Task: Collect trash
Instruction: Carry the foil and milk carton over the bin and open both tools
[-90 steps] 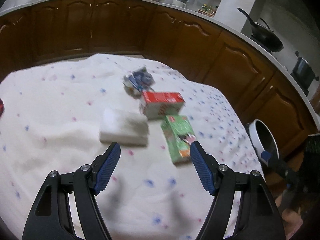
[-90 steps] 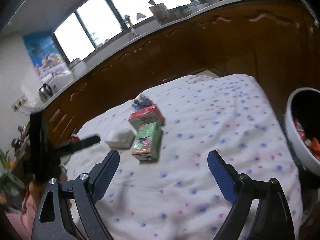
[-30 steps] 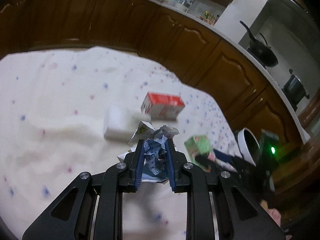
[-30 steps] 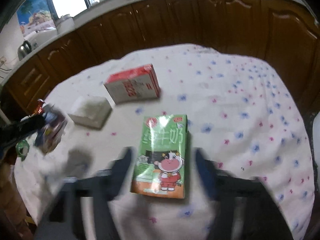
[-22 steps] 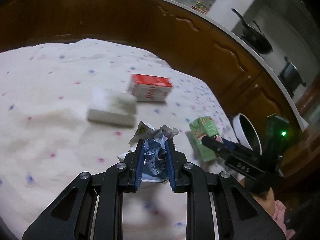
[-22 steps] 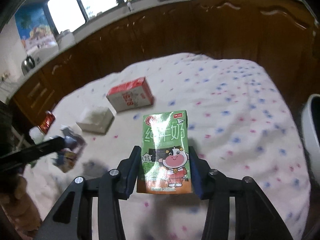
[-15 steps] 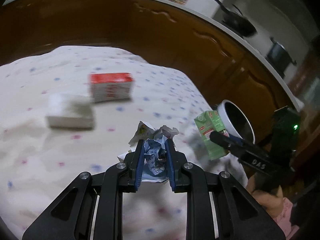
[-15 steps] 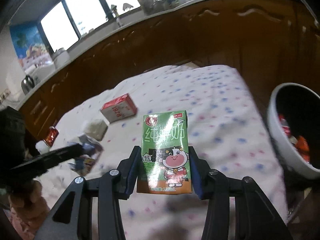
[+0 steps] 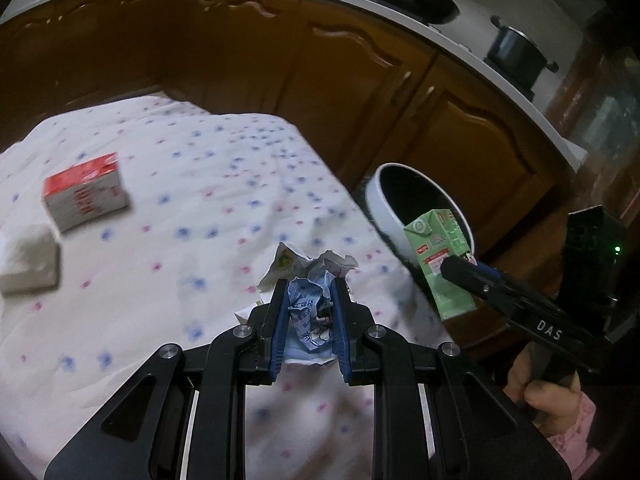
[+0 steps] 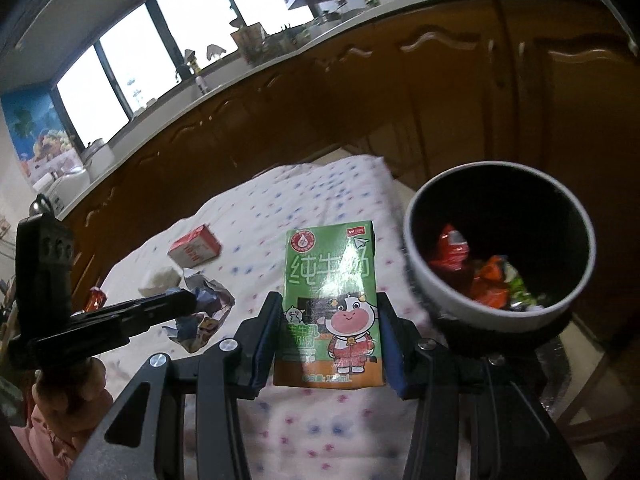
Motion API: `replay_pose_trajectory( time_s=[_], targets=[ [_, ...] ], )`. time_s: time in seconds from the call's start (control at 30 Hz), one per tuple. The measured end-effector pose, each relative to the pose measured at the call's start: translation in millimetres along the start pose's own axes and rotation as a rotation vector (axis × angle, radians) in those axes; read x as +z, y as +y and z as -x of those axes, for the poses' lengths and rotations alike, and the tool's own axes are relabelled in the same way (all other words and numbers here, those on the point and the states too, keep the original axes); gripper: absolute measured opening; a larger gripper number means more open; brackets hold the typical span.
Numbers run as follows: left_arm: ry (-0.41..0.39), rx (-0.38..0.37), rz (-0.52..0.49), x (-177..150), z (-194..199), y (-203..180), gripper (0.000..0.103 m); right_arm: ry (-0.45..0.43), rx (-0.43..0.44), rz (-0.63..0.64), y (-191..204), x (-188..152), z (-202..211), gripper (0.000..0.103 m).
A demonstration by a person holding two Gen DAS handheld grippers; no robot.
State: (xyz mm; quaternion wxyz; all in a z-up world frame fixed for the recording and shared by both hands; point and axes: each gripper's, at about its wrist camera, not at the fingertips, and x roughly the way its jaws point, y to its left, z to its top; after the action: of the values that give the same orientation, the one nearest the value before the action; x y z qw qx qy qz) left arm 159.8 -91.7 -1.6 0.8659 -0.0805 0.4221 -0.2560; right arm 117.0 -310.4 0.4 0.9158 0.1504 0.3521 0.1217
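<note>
1. Trash on show: a green milk carton with a cartoon cow point(image 10: 330, 308), clamped upright between the blue pads of the right gripper point(image 10: 328, 320), just short of the round white bin with a black inside point(image 10: 460, 292), which sits at about three o'clock from the carton.
2. A crumpled blue and white wrapper point(image 9: 310, 312) is pinched tight by the left gripper point(image 9: 310, 316), its jaws nearly together on the paper.
3. From the left wrist camera the bin's rim point(image 9: 374, 196) lies at one o'clock, off the edge of the white cloth dotted blue and pink point(image 9: 224, 184).
4. A red and white carton point(image 9: 84, 190) and a white block point(image 9: 28, 262) lie on the cloth at ten o'clock.
5. Red and orange wrappers point(image 10: 472, 268) lie inside the bin.
</note>
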Motion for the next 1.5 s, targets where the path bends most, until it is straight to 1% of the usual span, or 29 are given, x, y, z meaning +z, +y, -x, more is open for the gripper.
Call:
replay_pose_trajectory(
  time_s=[0.27,0.5,0.77,1.03,1.17,1.27,1.5],
  targets=[
    [0.008,-0.016,-0.057,18.6,-20.4,-37.8,0.019,-0.043,-0.029,-0.035,-29.5,7.4,17.4,0.046],
    [0.008,-0.030,-0.093,33.4,-34.5,-62.1,0.019,-0.073,-0.064,-0.069,-57.7,15.8,30.3,0.046],
    [0.018,-0.030,-0.140,48.0,-54.0,-87.0,0.019,-0.088,-0.103,-0.099,-86.6,27.9,34.6,0.046],
    [0.030,-0.035,-0.189,66.3,-78.8,-113.9,0.019,-0.066,-0.131,-0.126,-113.8,41.6,27.5,0.046],
    [0.044,-0.032,-0.222,76.5,-94.2,-129.6,0.019,-0.049,-0.145,-0.131,-119.2,44.6,22.2,0.046],
    [0.052,-0.021,-0.243,81.0,-107.0,-137.8,0.019,-0.045,-0.152,-0.137,-123.6,46.8,18.1,0.046],
    [0.102,0.016,-0.275,86.6,-141.5,-146.7,0.020,-0.012,-0.157,-0.138,-134.4,54.5,4.0,0.046]
  ],
)
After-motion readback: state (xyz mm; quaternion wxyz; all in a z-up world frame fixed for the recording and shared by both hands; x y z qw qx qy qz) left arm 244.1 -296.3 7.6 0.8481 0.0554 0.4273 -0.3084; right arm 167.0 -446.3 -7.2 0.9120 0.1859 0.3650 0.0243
